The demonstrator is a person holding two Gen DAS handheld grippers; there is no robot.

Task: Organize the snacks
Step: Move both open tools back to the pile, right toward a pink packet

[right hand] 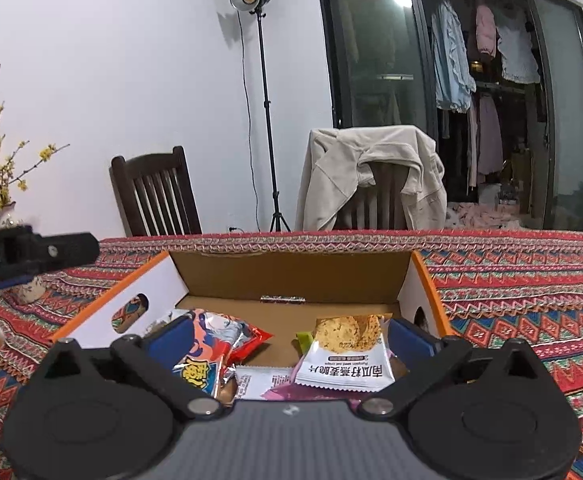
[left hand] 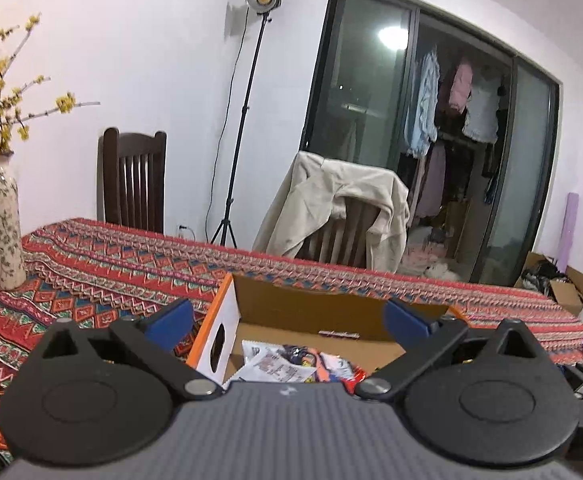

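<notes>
Risk noted: the thin side wall of the cardboard box (right hand: 153, 294) could be clipped or the box shoved along the tablecloth (right hand: 531, 304) if a wide-spread finger catches it on descent. Right gripper (right hand: 291, 344) is held open, empty, w/ the snack packets (right hand: 343, 360) lying inside the box, directly between and below its fingers. Left gripper (left hand: 287, 320) is likewise open, nothing held, positioned over the box's left wall, packets just below it.

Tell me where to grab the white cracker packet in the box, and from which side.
Take the white cracker packet by its crimped upper edge, coming from above with the right gripper, whose fingers already stand open over it. It lies flat atop other packets inside the cardboard box, so the box walls likely block a sideways approach.
</notes>
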